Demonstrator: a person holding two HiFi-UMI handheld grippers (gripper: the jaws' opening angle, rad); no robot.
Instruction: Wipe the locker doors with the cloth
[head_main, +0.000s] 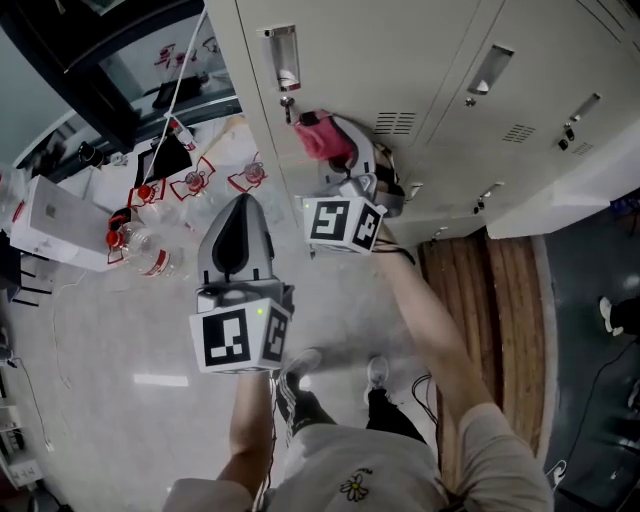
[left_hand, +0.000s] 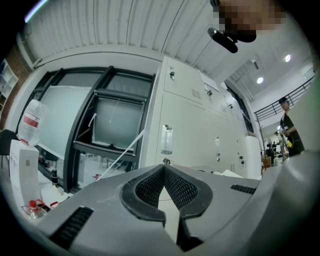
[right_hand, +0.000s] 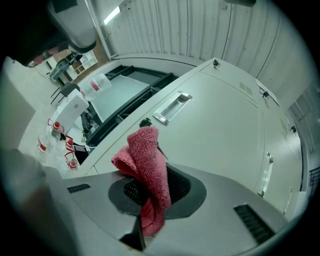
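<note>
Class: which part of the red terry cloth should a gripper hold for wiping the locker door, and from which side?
Its bunched lower end, as the right gripper does, jaws shut on the red terry cloth. The folded upper part stands free beyond the jaws to meet the pale locker door. Come from the side away from the door.

A pale, glossy floor spreads beneath the person. Grey lockers stand on it, and a strip of wooden boards runs out from their foot. To the left sit a white box, clear red-capped plastic bottles and a thin white cable. The person's shoes rest mid-floor.
</note>
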